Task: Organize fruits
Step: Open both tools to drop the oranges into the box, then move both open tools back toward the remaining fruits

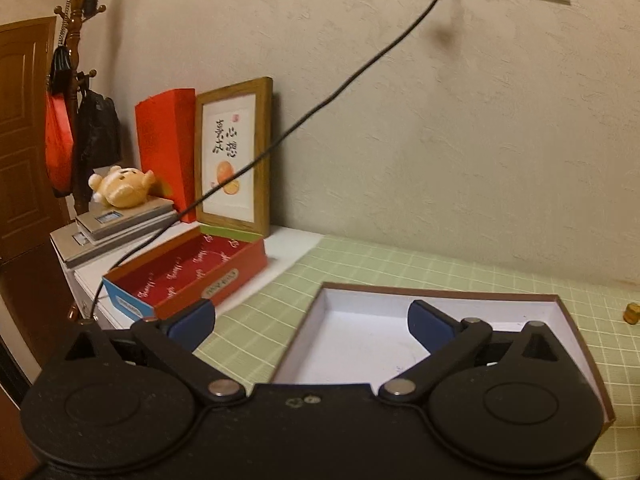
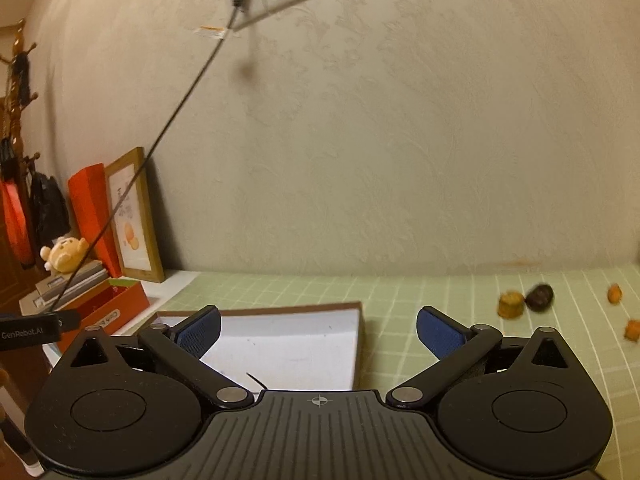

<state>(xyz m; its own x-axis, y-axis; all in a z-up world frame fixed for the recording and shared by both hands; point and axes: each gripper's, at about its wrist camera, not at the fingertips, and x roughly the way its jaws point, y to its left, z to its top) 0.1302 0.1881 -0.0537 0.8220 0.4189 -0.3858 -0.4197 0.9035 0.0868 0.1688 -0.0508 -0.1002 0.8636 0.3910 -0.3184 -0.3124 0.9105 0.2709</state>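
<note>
A shallow brown box with a white inside [image 1: 400,312] lies on the green checked cloth; it holds nothing that I can see. My left gripper [image 1: 310,324] is open and empty, hovering over the box's left part. In the right wrist view the same box [image 2: 288,344] lies low left, and my right gripper [image 2: 318,332] is open and empty over its right edge. Several small fruits lie on the cloth to the right: an orange-brown one [image 2: 511,304], a dark one [image 2: 539,297] and two small orange ones [image 2: 615,293] [image 2: 632,330]. One orange piece [image 1: 632,314] shows in the left wrist view.
A red open box [image 1: 188,276] sits left of the cloth on a white surface. Behind it stand a framed picture [image 1: 234,156], a red upright box [image 1: 166,152], a plush bear [image 1: 120,186] on scales, and a coat rack [image 1: 74,80]. A black cable [image 1: 320,104] hangs from the wall socket.
</note>
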